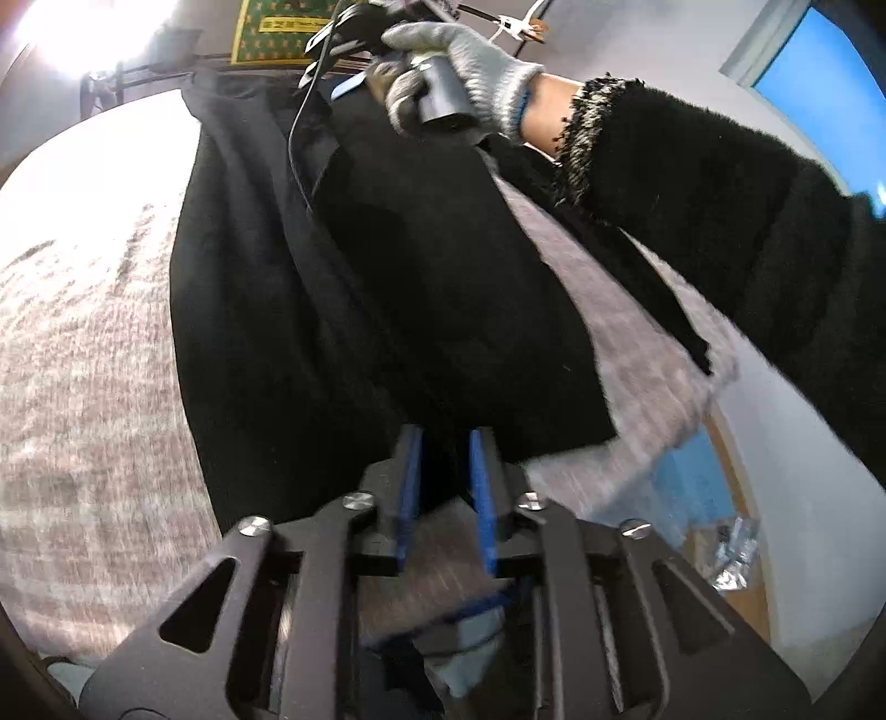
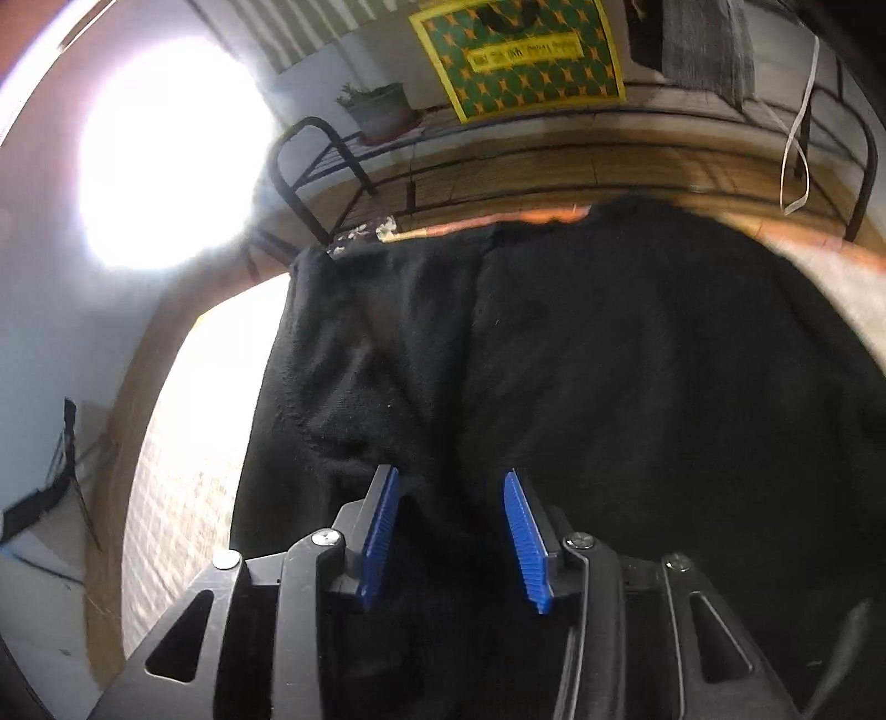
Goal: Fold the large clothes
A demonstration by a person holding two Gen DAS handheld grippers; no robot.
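Fingers of the left gripper (image 1: 446, 443) stand narrowly apart at the lower centre of the left wrist view, their blue pads just over the near edge of the black garment (image 1: 343, 310); whether a thin fold of cloth sits between them is hard to tell, but the pads do not look pressed together. On the right gripper (image 2: 451, 487) the fingers stand wider, low in the right wrist view, with dark cloth under the gap and no visible pinch.

That garment (image 2: 609, 360) is spread in a long strip running from the bottom of both frames to the far edge, one flap doubled over along its right side in the left view. A gloved hand (image 1: 459, 66) in a fuzzy black sleeve (image 1: 692, 183) carries the right gripper at the top of that frame, over the far end of the cloth.

Judging by this, a fold has just been laid and both grippers are letting go. To do it well, lift straight off so the pads do not drag the top layer, then check that the doubled edges line up before taking new corners; a soft, thick knit like this tends to creep and bunch when tugged from one side only.

Underneath lies a pale, speckled cover (image 1: 83, 343), soft-looking, more like a bed than a worktop. Beyond it in the right view stand a dark metal rail (image 2: 310, 166), wooden slats, a small potted plant (image 2: 382, 111) and a green-and-yellow patterned sheet (image 2: 520, 50). A glaring light (image 2: 166, 149) washes out the upper left.
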